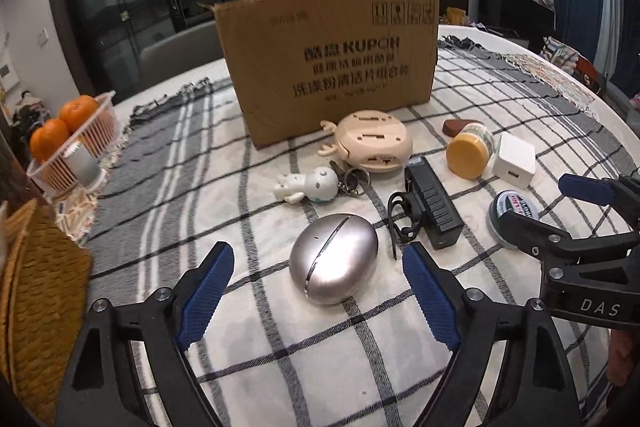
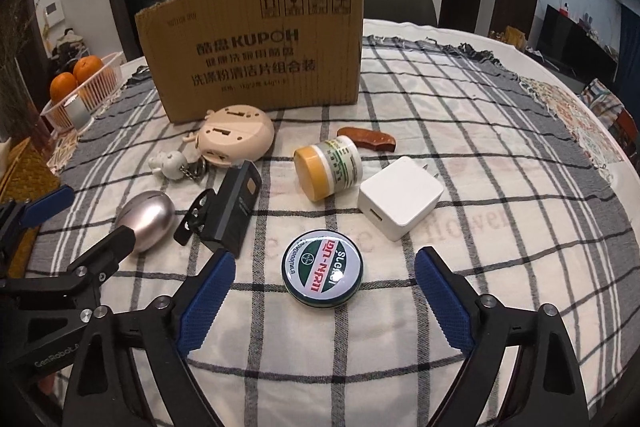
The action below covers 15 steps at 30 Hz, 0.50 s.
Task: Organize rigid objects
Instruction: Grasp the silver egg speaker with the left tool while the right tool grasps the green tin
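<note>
the left gripper (image 1: 318,291) hangs released, straddling the silver egg-shaped case (image 1: 334,259); the right gripper (image 2: 322,301) hangs released over the round tin (image 2: 322,273). loose items lie before the cardboard box (image 1: 328,59), likely their destination.

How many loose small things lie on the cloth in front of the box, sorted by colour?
White: 2, charger, figurine keychain
Beige: 1, deer-shaped case
Silver: 1, egg-shaped case
Black: 1, clip device
Brown: 1, wooden piece
Yellow-lidded: 1, jar
Green-rimmed: 1, tin
Total: 8
</note>
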Each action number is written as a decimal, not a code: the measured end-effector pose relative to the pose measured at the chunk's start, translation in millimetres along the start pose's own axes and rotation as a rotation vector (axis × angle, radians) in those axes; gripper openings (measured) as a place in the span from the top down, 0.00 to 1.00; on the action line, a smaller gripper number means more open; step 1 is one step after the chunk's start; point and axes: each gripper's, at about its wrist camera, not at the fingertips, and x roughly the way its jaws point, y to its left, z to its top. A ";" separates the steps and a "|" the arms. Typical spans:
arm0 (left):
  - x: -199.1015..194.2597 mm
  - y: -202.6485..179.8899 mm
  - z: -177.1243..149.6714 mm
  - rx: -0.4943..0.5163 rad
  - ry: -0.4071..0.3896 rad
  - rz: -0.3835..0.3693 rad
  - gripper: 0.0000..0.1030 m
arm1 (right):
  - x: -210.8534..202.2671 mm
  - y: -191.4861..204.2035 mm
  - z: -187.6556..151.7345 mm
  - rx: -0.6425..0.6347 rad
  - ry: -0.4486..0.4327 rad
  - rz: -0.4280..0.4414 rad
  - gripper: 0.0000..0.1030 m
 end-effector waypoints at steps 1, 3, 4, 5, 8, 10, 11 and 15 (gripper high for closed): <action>5.1 0.5 0.0 0.000 0.011 -0.010 0.16 | 2.9 0.1 -0.1 0.001 0.005 0.002 0.15; 12.9 1.3 -0.7 0.000 0.030 -0.023 0.19 | 9.1 0.8 -0.2 -0.001 0.016 0.002 0.17; 17.1 1.6 -0.7 0.001 0.043 -0.033 0.20 | 11.2 1.2 0.2 -0.002 0.020 0.000 0.17; 19.5 1.9 -0.8 0.000 0.049 -0.043 0.20 | 13.6 1.9 0.6 -0.005 0.026 -0.003 0.19; 29.0 2.1 -1.1 0.001 0.069 -0.060 0.21 | 18.7 4.1 1.1 -0.012 0.036 -0.006 0.21; 33.2 0.8 -0.6 0.002 0.078 -0.070 0.22 | 21.8 4.7 1.2 -0.014 0.045 -0.009 0.24; 34.6 0.4 -0.3 0.004 0.079 -0.073 0.22 | 22.8 4.7 1.3 -0.013 0.047 -0.010 0.26; 40.9 -1.0 3.3 0.001 0.085 -0.070 0.31 | 27.1 4.0 1.2 -0.008 0.055 -0.013 0.31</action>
